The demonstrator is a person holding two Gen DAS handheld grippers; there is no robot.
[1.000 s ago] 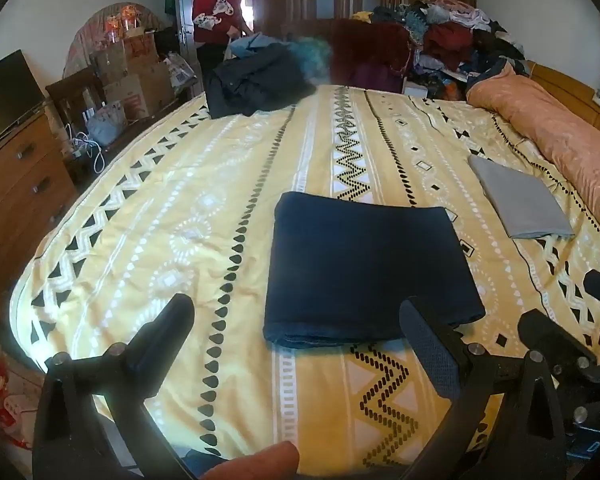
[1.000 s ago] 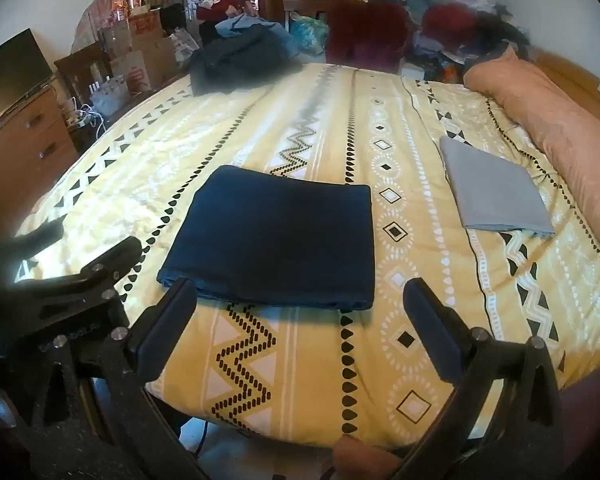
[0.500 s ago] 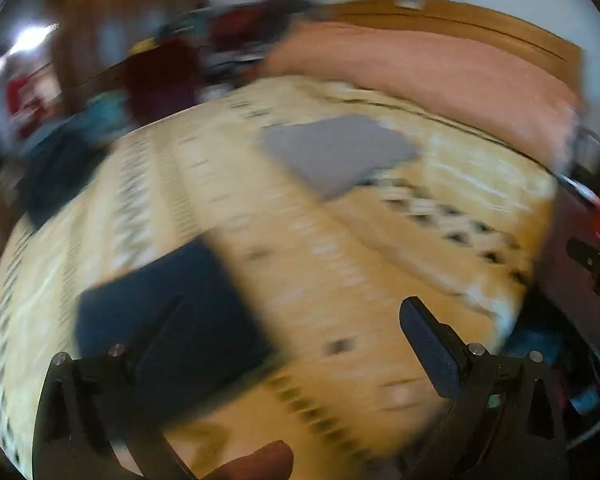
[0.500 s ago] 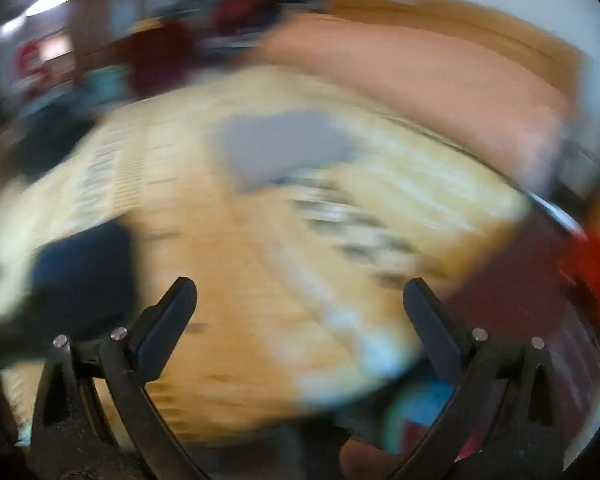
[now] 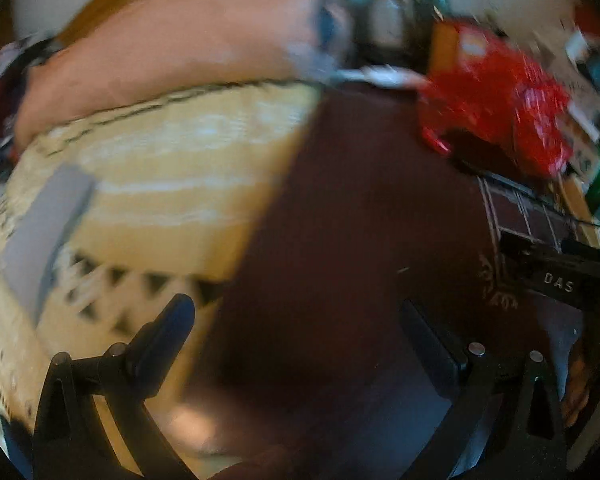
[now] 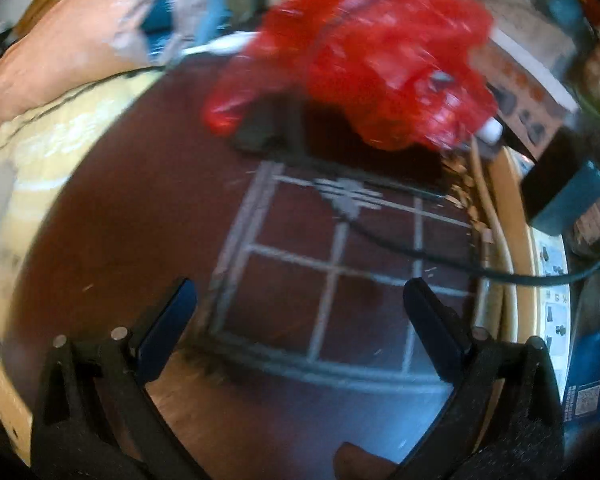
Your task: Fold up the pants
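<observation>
Both views are blurred by motion. The folded navy pants are out of view. My left gripper (image 5: 300, 320) is open and empty, pointing past the bed corner (image 5: 228, 216) at the dark red floor. A folded grey garment (image 5: 40, 224) lies on the yellow patterned bedspread at the far left. My right gripper (image 6: 300, 308) is open and empty, over the dark red tiled floor (image 6: 340, 240) beside the bed.
A red plastic bag (image 6: 380, 60) sits on the floor ahead; it also shows in the left wrist view (image 5: 500, 108). An orange quilt (image 5: 172, 40) lies along the bed's far side. Boxes and a black cable (image 6: 500, 272) crowd the right side.
Both grippers have swung right, away from the folded navy pants on the bed, and now face the floor beside the bed. Both stay open and empty.
</observation>
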